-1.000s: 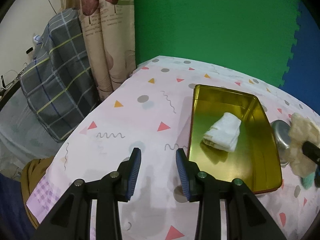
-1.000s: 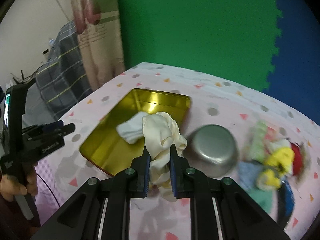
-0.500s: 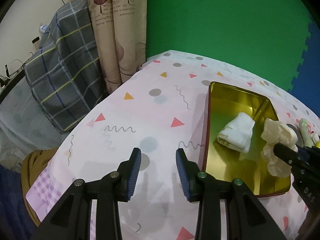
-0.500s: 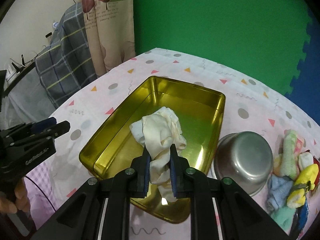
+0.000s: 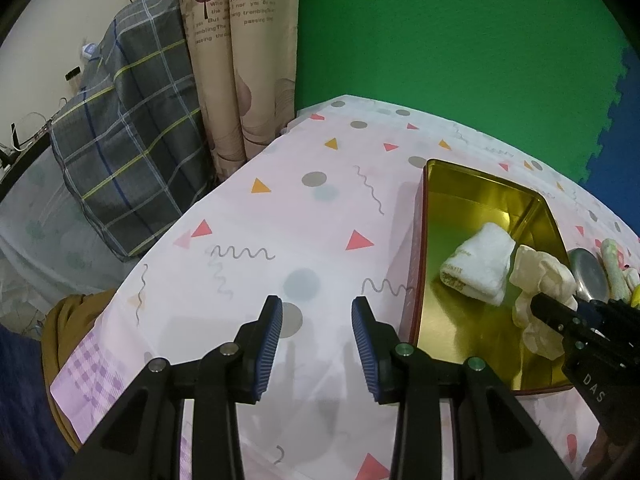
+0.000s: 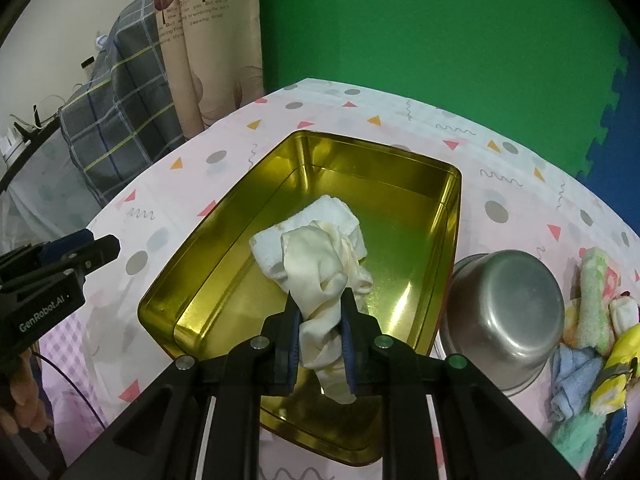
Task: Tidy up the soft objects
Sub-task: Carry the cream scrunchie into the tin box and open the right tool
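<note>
A gold rectangular tin [image 6: 224, 280] [image 5: 472, 184] sits on the patterned tablecloth. Inside it lies a folded white towel [image 6: 336, 216] [image 5: 480, 268]. My right gripper [image 6: 320, 312] is shut on a crumpled cream cloth [image 6: 316, 264] [image 5: 540, 276], which hangs low inside the tin and drapes over the white towel. A pile of soft things [image 6: 592, 320], green, blue, yellow and white, lies at the right. My left gripper [image 5: 316, 320] hovers open over bare tablecloth, left of the tin, with nothing between its fingers.
An upturned steel bowl [image 6: 508, 308] rests between the tin and the soft pile. A plaid cushion [image 5: 124, 144] and curtains [image 5: 240, 60] stand beyond the table's left edge. Green and blue foam wall panels [image 6: 440, 40] back the table.
My right gripper carried the cream cloth from beside the bowl leftward over the tin and lowered it onto the white towel. The left gripper stayed open in much the same place.
</note>
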A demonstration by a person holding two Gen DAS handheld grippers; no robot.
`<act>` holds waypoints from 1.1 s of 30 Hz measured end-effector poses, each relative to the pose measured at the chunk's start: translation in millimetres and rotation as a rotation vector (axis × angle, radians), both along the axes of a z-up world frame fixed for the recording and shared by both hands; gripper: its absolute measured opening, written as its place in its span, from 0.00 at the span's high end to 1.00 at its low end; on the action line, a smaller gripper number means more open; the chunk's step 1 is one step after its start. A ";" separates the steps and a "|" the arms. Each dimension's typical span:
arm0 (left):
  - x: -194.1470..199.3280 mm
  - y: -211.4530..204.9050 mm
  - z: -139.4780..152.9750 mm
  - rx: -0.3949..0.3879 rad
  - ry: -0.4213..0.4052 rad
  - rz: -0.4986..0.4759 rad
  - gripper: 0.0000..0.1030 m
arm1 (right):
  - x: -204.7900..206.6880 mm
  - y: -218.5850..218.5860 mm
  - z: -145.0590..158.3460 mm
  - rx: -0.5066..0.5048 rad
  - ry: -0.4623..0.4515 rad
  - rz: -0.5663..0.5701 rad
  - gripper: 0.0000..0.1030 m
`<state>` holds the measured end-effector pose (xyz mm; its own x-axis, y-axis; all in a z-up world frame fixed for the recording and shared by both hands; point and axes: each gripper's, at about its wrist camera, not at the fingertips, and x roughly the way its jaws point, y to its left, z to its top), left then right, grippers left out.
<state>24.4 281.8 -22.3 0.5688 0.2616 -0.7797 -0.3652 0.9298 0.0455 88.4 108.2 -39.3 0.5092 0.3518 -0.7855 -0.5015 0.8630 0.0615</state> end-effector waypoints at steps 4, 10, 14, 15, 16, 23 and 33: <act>-0.2 -0.4 0.2 -0.001 -0.002 -0.002 0.64 | 0.1 2.0 -0.8 0.000 0.002 0.001 0.75; 0.1 -1.2 0.2 -0.003 0.000 -0.001 0.64 | -5.1 4.4 3.6 -0.011 -0.034 -0.007 0.53; 0.0 -2.0 0.1 -0.005 0.002 0.000 0.64 | -8.3 0.1 7.5 0.002 -0.040 -0.011 0.50; 0.1 -2.0 -0.1 -0.005 0.002 -0.002 0.64 | -9.5 -1.3 8.6 0.004 -0.043 -0.013 0.48; 0.2 -2.9 -0.3 -0.004 0.002 -0.004 0.64 | -11.3 -2.9 10.0 0.008 -0.046 -0.015 0.47; 1.0 -5.4 -2.3 0.005 0.006 -0.004 0.64 | -28.2 -16.8 22.4 0.042 -0.070 -0.019 0.46; 0.9 -5.7 -2.4 0.004 0.006 -0.007 0.64 | -54.6 -50.3 34.4 0.045 -0.117 -0.049 0.42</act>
<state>25.3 276.1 -24.7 0.5664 0.2610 -0.7817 -0.3582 0.9322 0.0517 33.7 58.0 -4.9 0.6138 0.3577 -0.7038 -0.4646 0.8844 0.0444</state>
